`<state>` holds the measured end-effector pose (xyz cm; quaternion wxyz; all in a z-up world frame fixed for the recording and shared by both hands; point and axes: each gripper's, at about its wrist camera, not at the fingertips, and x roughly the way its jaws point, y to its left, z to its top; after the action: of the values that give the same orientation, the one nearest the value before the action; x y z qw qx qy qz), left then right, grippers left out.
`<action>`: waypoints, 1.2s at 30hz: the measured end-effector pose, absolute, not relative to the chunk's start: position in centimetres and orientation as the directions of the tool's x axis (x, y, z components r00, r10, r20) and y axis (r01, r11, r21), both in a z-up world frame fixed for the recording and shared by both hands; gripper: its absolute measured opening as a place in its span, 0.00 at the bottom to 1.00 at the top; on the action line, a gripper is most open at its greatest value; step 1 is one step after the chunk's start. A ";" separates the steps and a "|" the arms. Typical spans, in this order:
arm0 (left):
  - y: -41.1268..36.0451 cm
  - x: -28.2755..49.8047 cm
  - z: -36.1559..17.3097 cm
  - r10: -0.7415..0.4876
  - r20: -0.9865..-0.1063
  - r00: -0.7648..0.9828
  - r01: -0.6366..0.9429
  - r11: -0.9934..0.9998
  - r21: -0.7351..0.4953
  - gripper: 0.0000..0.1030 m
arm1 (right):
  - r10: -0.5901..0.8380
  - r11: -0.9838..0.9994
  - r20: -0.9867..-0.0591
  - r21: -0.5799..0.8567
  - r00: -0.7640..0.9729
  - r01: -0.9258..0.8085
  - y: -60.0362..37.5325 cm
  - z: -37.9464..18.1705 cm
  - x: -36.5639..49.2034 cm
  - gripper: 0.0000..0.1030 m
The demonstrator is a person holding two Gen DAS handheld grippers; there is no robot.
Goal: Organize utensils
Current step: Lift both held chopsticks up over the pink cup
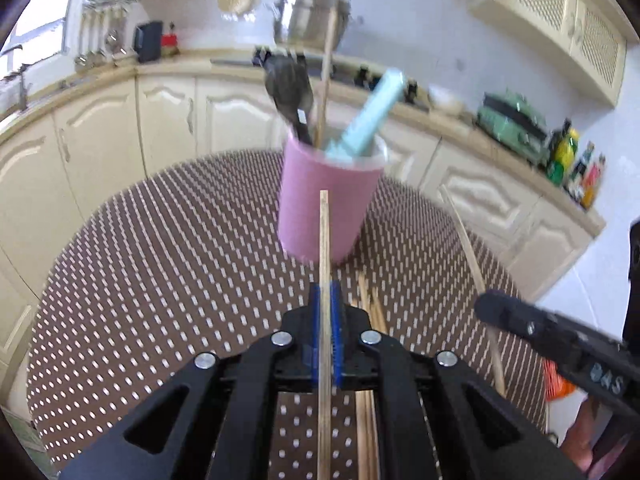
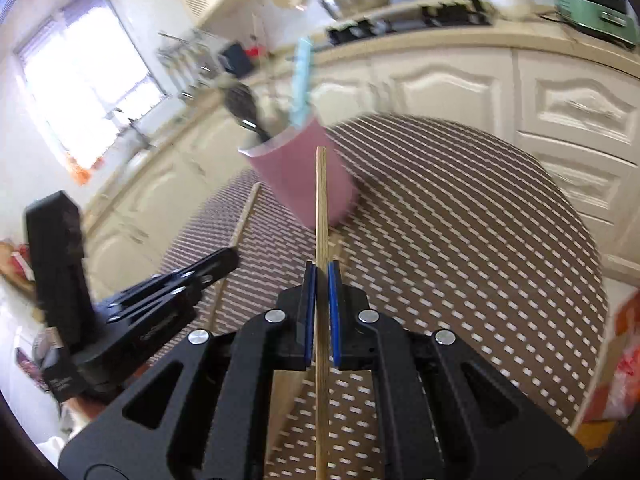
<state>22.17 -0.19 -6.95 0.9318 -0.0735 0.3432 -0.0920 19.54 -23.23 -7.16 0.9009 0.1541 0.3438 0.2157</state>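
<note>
A pink cup (image 1: pixel 326 200) stands on the brown patterned table (image 1: pixel 160 260), holding a black spoon (image 1: pixel 289 88), a wooden stick (image 1: pixel 327 80) and a light blue utensil (image 1: pixel 370 120). My left gripper (image 1: pixel 325 292) is shut on a wooden chopstick (image 1: pixel 324 240) that points at the cup. Several chopsticks (image 1: pixel 372 304) lie on the table under it. My right gripper (image 2: pixel 321 272) is shut on another chopstick (image 2: pixel 321 208), aimed at the pink cup (image 2: pixel 304 176). The right gripper also shows in the left wrist view (image 1: pixel 520 320), and the left one in the right wrist view (image 2: pixel 212 264).
Cream kitchen cabinets (image 1: pixel 168 120) and a counter curve behind the table. A steel pot (image 1: pixel 312 16), a green appliance (image 1: pixel 512 124) and bottles (image 1: pixel 568 156) sit on the counter. A window (image 2: pixel 84 76) is at the left.
</note>
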 end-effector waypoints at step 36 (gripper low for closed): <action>3.4 26.3 7.0 -0.115 -0.108 0.987 0.084 0.962 -0.258 0.05 | 0.437 0.860 -0.069 0.325 0.897 -0.394 -19.5 4.6 27.0 0.06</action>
<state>26.27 3.45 7.01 0.9887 -0.1274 0.0609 -0.0505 27.00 -19.52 4.59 0.9617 0.1534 0.0703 0.2160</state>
